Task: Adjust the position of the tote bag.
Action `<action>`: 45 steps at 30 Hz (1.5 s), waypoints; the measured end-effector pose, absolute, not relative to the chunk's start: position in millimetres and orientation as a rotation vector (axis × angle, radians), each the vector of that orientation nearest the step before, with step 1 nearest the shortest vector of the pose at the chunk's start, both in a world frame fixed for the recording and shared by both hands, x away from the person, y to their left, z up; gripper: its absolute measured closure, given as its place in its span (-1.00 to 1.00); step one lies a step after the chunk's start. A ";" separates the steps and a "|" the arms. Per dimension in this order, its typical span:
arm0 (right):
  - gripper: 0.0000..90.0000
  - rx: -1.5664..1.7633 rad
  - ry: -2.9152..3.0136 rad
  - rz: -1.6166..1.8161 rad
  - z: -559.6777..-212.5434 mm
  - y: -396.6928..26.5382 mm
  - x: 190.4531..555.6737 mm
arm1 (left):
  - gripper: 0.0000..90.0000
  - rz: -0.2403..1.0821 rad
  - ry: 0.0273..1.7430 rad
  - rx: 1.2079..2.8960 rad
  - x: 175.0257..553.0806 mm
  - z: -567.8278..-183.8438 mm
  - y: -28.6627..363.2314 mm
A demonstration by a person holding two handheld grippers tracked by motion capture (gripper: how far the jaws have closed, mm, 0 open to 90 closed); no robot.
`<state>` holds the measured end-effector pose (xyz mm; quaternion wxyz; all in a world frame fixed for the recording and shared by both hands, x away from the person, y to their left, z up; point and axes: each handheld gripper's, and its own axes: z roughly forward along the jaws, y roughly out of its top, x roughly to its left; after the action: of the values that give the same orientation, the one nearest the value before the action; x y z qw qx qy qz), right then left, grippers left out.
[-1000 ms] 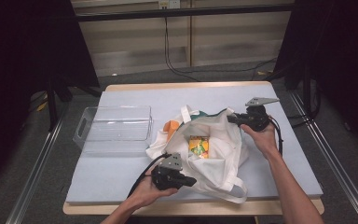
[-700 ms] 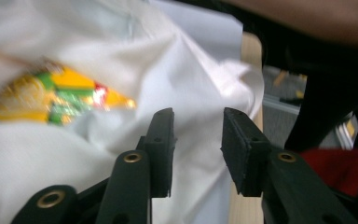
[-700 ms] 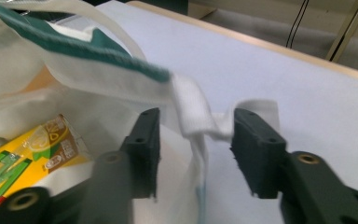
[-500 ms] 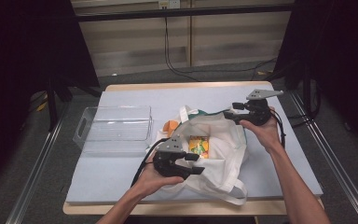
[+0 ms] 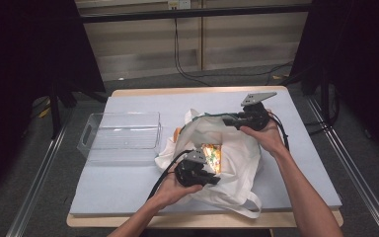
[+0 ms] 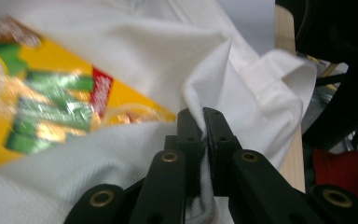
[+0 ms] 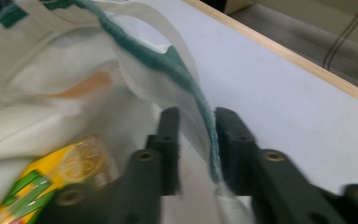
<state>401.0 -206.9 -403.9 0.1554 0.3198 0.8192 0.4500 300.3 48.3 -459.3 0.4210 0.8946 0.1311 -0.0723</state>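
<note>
A white cloth bag (image 5: 237, 148) with a green-edged rim lies open in the middle of the table. A yellow and green snack packet (image 5: 211, 154) shows inside it. My left gripper (image 5: 212, 178) is at the near side of the bag's mouth. Its jaws have just closed and are shut on a fold of the white cloth (image 6: 242, 79), with the packet (image 6: 51, 102) just beyond. My right gripper (image 5: 227, 120) is at the far rim. Its jaws have just been closing, and the green-edged rim (image 7: 168, 60) fills the gap between them (image 7: 196, 121).
A clear plastic bin (image 5: 121, 131) stands left of the bag on the blue-grey mat (image 5: 128, 182). Something orange (image 5: 177, 132) peeks out at the bag's left edge. The table's wooden edge (image 7: 279, 49) runs behind the right gripper. Black cables trail from both grippers.
My left hand moved from the bag's near corner up to its mouth and took hold of the cloth. My right hand rose a little with the far rim. The mouth stands wider.
</note>
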 end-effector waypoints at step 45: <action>-0.27 1.091 2.169 1.341 -417.1 -229.9 363.7 | 0.40 -0.021 0.494 1.959 316.2 -409.7 145.3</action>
<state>363.7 -229.9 -417.1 0.1830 0.3868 0.7687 0.4754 316.2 145.3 -409.7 0.5316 0.8213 0.2071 -0.0089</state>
